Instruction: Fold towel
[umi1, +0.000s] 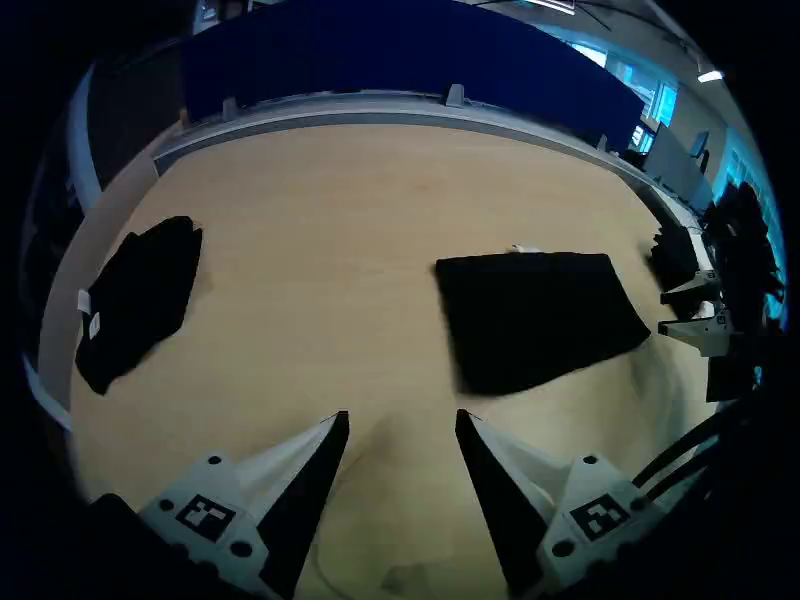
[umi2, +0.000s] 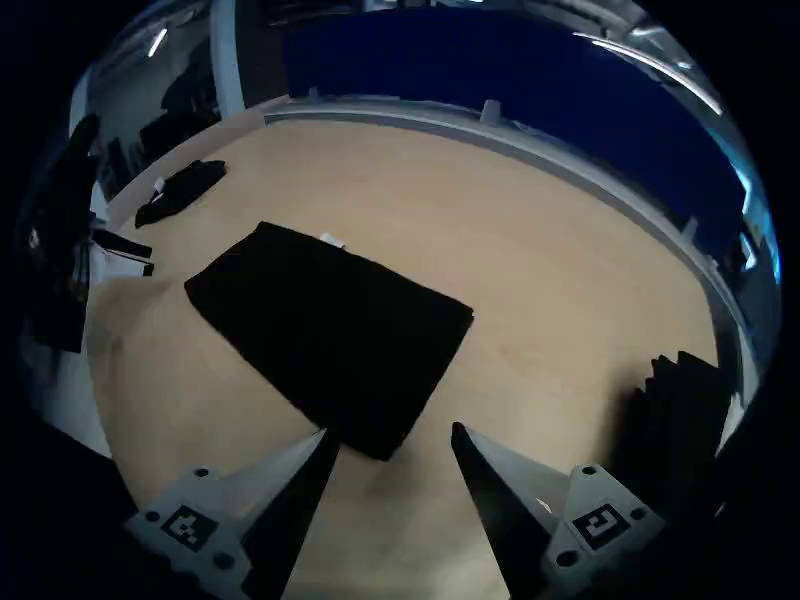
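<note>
**Left gripper view.** We see the left gripper (umi1: 401, 420) with fingers apart and holding nothing, above the table (umi1: 330, 230). The towel (umi1: 540, 315), black and folded flat, lies ahead to the right. A second dark cloth (umi1: 140, 295) lies well apart at left.

**Right gripper view.** We see the right gripper (umi2: 394, 435) likewise parted and empty. The towel (umi2: 330, 330) lies just ahead, its near corner by the fingertips.

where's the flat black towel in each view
Left gripper view: flat black towel, right of centre on the table.
Right gripper view: towel left of centre, lying at an angle.
Shared landmark: crumpled black cloth, far left in the first, upper left in the second.
</note>
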